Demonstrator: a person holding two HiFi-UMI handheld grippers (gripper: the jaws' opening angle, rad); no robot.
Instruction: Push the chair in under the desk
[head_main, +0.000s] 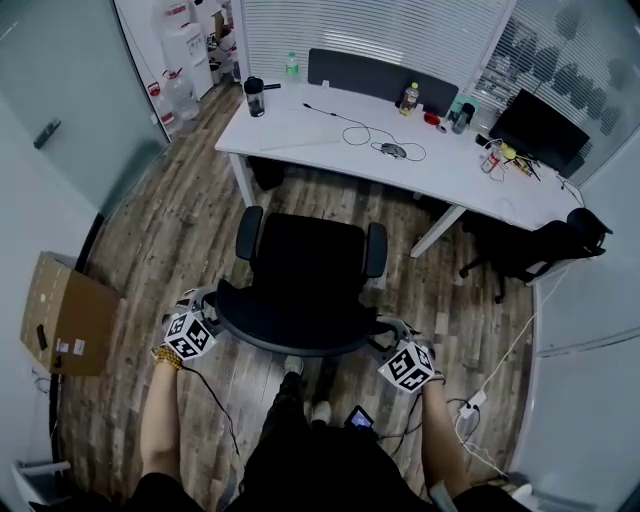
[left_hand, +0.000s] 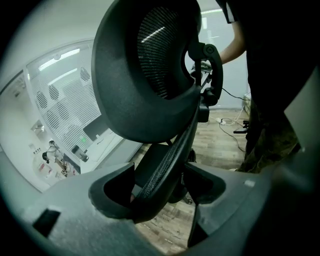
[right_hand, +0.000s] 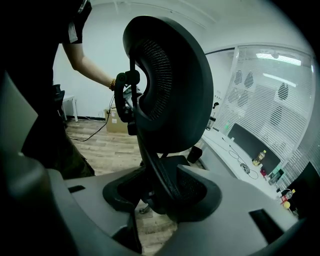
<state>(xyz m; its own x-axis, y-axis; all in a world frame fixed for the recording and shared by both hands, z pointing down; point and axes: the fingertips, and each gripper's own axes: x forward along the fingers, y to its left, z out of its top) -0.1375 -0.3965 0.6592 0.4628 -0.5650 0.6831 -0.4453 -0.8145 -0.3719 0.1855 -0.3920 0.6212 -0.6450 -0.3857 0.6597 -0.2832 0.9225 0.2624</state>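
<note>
The black mesh office chair (head_main: 305, 265) stands on the wood floor in front of the white desk (head_main: 300, 135), with its seat toward the desk and a gap of floor between them. I stand behind its backrest (head_main: 290, 340). My left gripper (head_main: 212, 308) is closed on the backrest's left edge (left_hand: 160, 165), which runs slantwise between the jaws (left_hand: 160, 192). My right gripper (head_main: 385, 338) is closed on the backrest's right edge (right_hand: 160, 170), which sits against one jaw (right_hand: 160, 192). The curved headrest (left_hand: 145, 75) (right_hand: 170, 85) fills the upper part of both gripper views.
A cardboard box (head_main: 60, 315) sits on the floor at the left. A second black chair (head_main: 530, 250) stands at the right, by the desk's end. Bottles, a mouse with its cable (head_main: 390, 150) and a monitor (head_main: 545, 130) are on the desk. Cables and a power strip (head_main: 472, 408) lie at the right.
</note>
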